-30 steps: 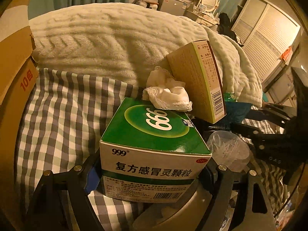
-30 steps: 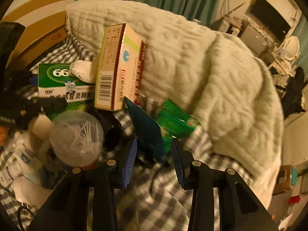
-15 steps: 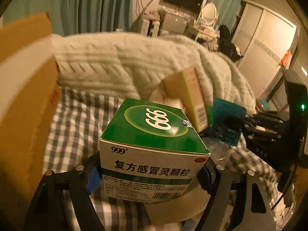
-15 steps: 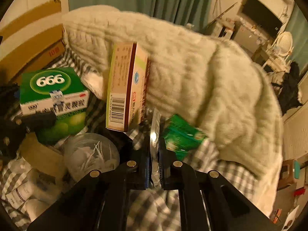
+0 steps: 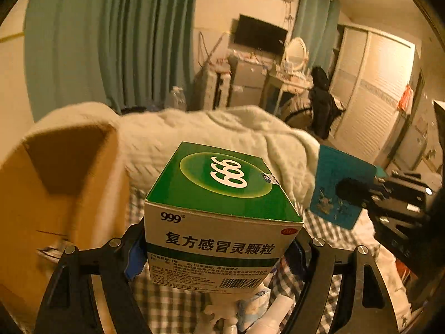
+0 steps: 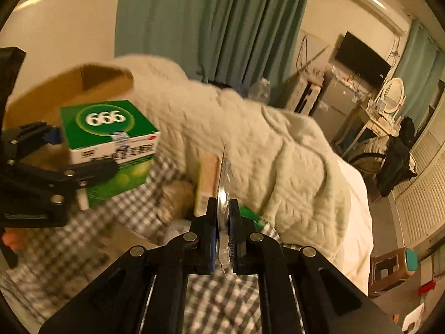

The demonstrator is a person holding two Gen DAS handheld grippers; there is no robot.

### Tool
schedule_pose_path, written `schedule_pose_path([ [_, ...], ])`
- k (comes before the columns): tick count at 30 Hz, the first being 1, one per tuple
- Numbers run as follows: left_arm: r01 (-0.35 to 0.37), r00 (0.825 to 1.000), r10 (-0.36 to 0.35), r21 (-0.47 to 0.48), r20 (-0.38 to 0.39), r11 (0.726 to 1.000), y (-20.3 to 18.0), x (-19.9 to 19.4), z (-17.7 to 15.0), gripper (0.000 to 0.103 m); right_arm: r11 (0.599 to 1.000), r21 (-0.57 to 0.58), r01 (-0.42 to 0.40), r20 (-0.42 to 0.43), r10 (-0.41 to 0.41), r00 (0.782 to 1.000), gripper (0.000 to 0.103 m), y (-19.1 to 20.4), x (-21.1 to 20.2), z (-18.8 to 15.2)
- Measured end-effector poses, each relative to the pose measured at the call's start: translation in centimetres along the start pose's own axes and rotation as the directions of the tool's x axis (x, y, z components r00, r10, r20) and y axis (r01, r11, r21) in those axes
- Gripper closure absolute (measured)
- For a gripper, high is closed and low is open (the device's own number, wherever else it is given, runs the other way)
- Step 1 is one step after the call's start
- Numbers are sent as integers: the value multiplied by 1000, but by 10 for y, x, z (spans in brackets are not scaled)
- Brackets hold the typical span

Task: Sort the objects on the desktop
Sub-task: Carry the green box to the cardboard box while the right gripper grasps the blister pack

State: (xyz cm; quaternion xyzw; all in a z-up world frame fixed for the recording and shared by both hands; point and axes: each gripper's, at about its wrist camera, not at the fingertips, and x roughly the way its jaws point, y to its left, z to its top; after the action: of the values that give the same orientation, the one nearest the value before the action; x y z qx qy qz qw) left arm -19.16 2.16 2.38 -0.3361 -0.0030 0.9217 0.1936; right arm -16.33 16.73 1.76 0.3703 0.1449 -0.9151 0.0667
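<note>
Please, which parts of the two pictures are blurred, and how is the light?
Left wrist view: warm, dim orange light; the green 999 box in the left gripper is sharp, the cardboard box smeared. Right wrist view: same orange tint; the right gripper and its flat packet are sharp, the checked sheet blurred; fisheye bends the edges.

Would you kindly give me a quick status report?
Left gripper shut on green 999 box, airborne. Right gripper shut on blister pack. Cardboard box left.

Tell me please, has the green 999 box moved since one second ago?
Yes. In the right wrist view the green 999 box, held by the left gripper, has risen off the checked sheet toward the cardboard box.
</note>
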Motion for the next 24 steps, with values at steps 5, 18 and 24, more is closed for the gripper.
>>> schedule_pose_path([
  [5,-53,997,54,-23,46,998,31,-50,24,21,987,89,-132,68,126,990,96,20,-45,32],
  [18,-289,953,300,-181,40,940,175,-107,15,21,917,51,-395,139,385,912,96,165,-44,108],
  [24,-297,954,301,-179,-3,938,196,-86,-7,19,898,77,-434,84,428,900,96,195,3,121],
])
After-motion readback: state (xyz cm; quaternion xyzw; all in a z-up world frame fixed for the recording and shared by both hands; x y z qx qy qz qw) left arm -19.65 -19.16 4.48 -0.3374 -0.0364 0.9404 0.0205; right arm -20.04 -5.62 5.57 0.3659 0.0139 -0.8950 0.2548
